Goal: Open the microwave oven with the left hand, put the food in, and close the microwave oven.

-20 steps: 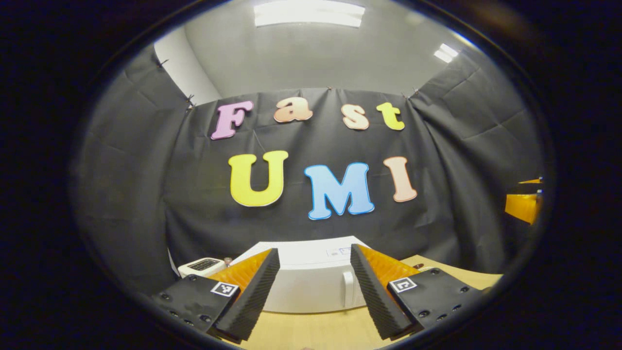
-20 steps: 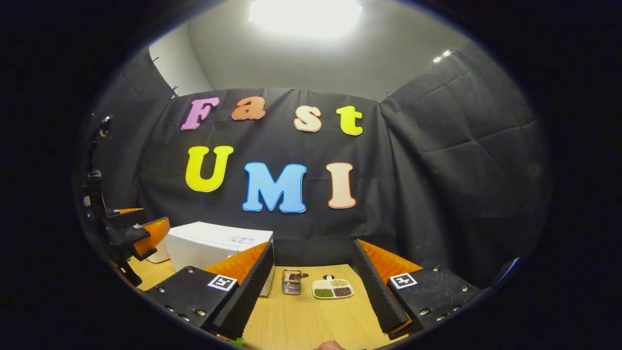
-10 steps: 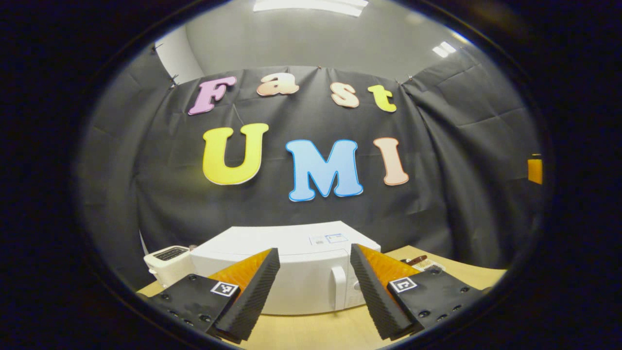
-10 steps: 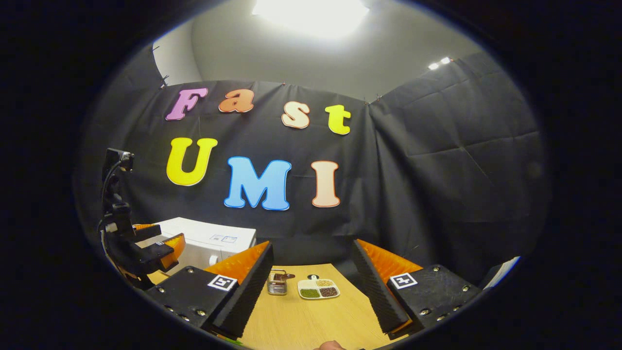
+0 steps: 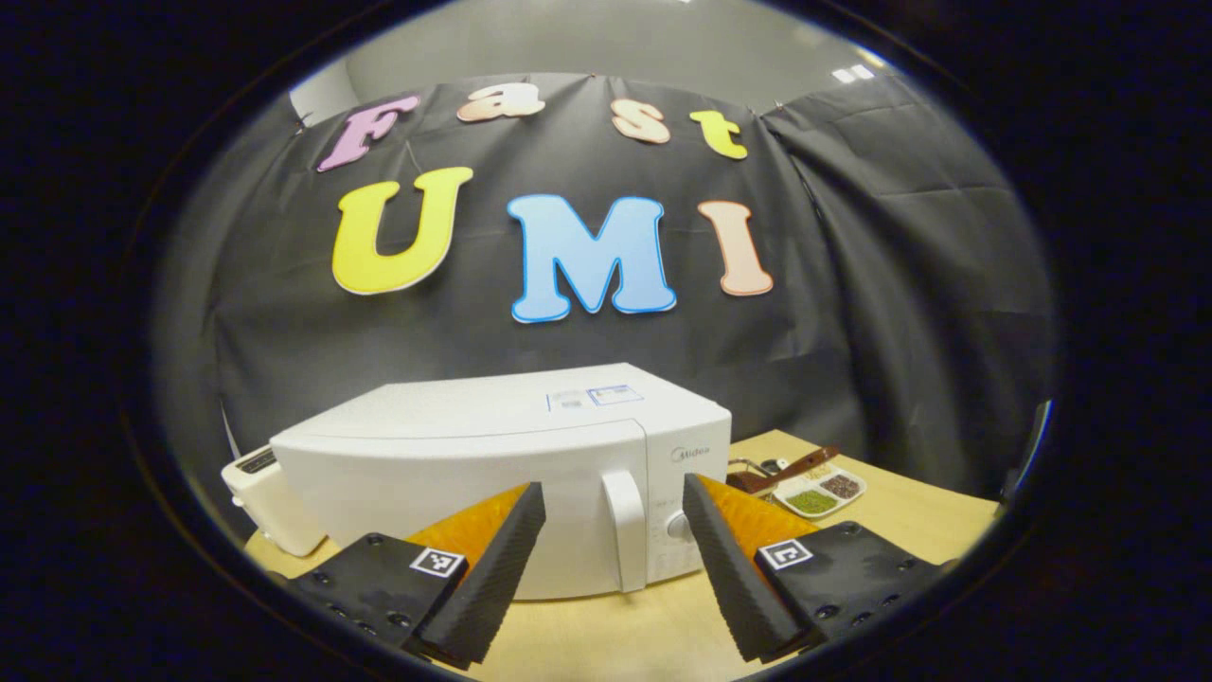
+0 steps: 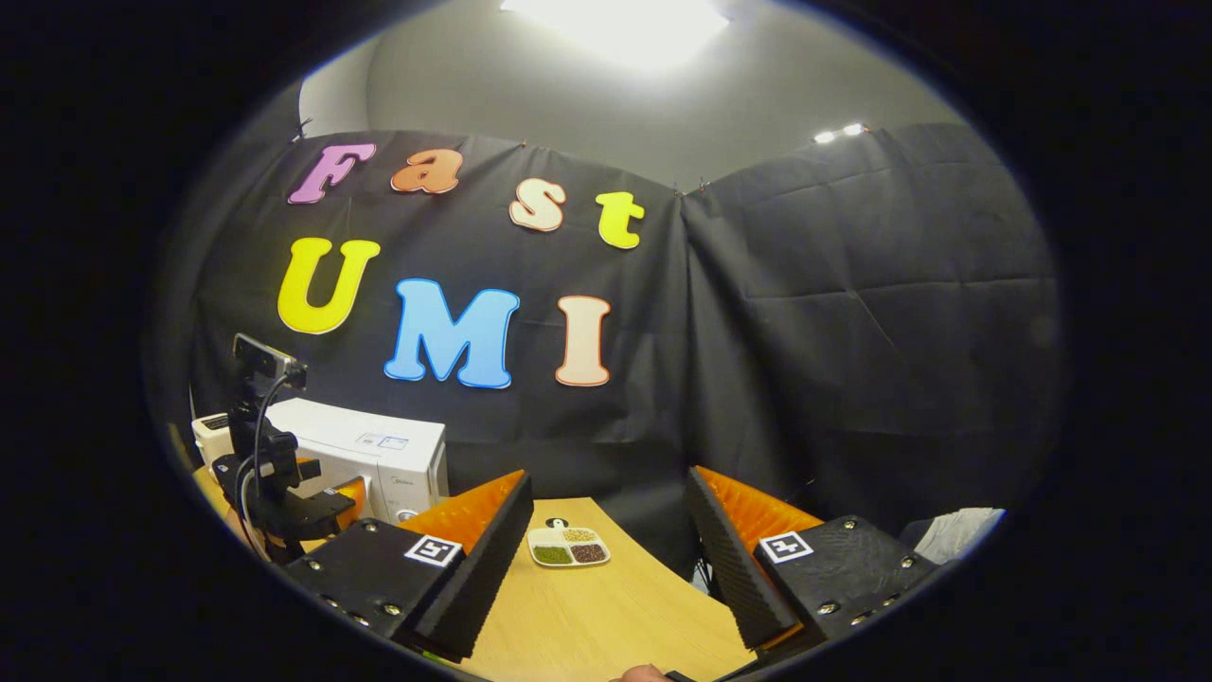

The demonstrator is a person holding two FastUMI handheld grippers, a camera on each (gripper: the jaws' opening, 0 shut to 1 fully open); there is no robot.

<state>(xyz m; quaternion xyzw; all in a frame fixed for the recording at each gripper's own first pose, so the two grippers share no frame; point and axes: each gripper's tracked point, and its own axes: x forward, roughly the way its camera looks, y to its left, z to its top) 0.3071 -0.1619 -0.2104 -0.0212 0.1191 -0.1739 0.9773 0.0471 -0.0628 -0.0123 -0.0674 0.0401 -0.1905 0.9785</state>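
Note:
The white microwave (image 5: 454,455) stands on the wooden table with its door shut. Its vertical door handle (image 5: 625,542) lies straight ahead of my left gripper (image 5: 614,485), which is open, empty and a short way in front of the door. Further right on the table is the food, a white divided plate (image 5: 816,494) of green and brown grains. In the right gripper view the same plate (image 6: 568,547) lies ahead of my right gripper (image 6: 611,476), which is open and holds nothing. Far left in that view, the left gripper (image 6: 308,507) hovers before the microwave (image 6: 379,453).
A small white toaster (image 5: 260,497) sits left of the microwave. A brown-handled utensil (image 5: 795,466) lies by the plate. The black cloth wall closes in behind the table (image 6: 606,616). Something white (image 6: 956,532) lies at the far right edge.
My left gripper has moved toward the microwave, which now looms larger, with its handle between the fingers' line. The right gripper view has swung right; the plate drifted left in it.

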